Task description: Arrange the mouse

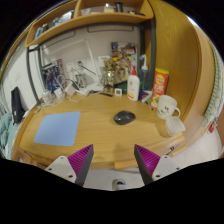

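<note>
On the light wooden desk (95,128), the dark oval computer mouse (124,117) lies ungrasped, right of the blue rectangular mousepad (58,127), claw (114,160) apart and empty; arranging appears outstanding.

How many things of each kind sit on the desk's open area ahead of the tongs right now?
Mouse: 1
Blue pad: 1
White mug: 1
Total: 3
The clutter at the desk's back is too small to count. The tongs are open and hold nothing.
</note>
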